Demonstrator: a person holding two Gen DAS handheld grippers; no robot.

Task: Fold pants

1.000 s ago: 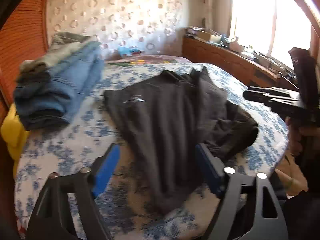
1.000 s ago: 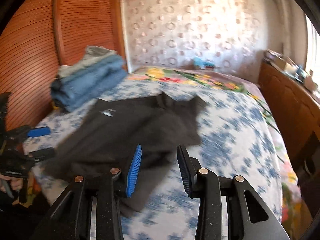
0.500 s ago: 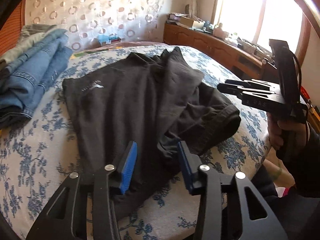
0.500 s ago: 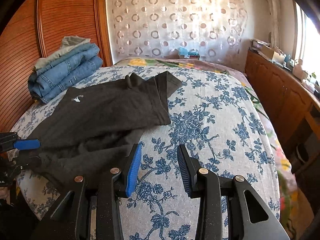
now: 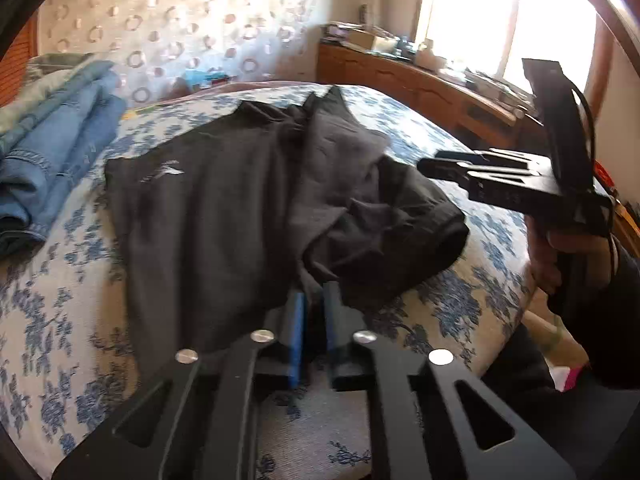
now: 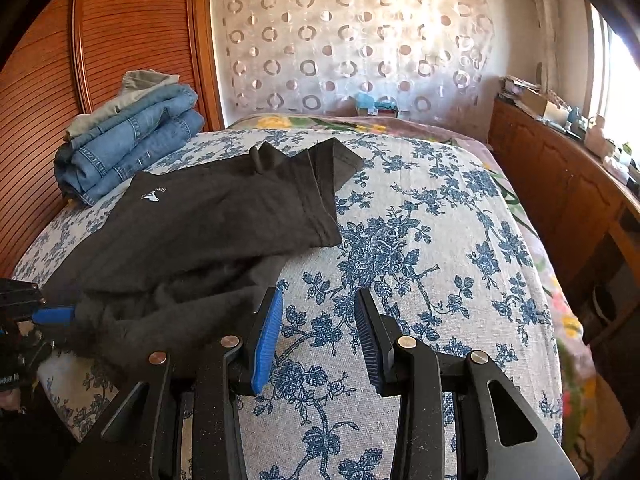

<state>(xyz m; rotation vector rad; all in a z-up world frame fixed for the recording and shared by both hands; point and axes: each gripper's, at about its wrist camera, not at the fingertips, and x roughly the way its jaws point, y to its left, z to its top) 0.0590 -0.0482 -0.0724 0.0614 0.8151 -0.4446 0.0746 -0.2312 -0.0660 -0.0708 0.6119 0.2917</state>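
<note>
Dark grey pants [image 5: 224, 208] with a small white logo lie partly folded on the blue-flowered bedspread [image 5: 60, 320]; they also show in the right wrist view [image 6: 208, 232]. My left gripper [image 5: 314, 312] is shut on the pants' near bunched edge, at the bed's front. In the right wrist view it shows at the far left [image 6: 56, 314], pinching the cloth. My right gripper [image 6: 318, 320] is open and empty above bare bedspread [image 6: 420, 280], just right of the pants. In the left wrist view it hovers at the right [image 5: 452, 166].
A stack of folded blue jeans [image 6: 128, 140] sits at the bed's far left by the wooden wardrobe [image 6: 52, 64]. A wooden dresser [image 6: 560, 184] with clutter runs along the right under the window. A patterned curtain [image 6: 352, 40] hangs behind the bed.
My left gripper has closed from wide open onto the near edge of the pants. My right gripper has stayed open and shifted slightly over the bedspread.
</note>
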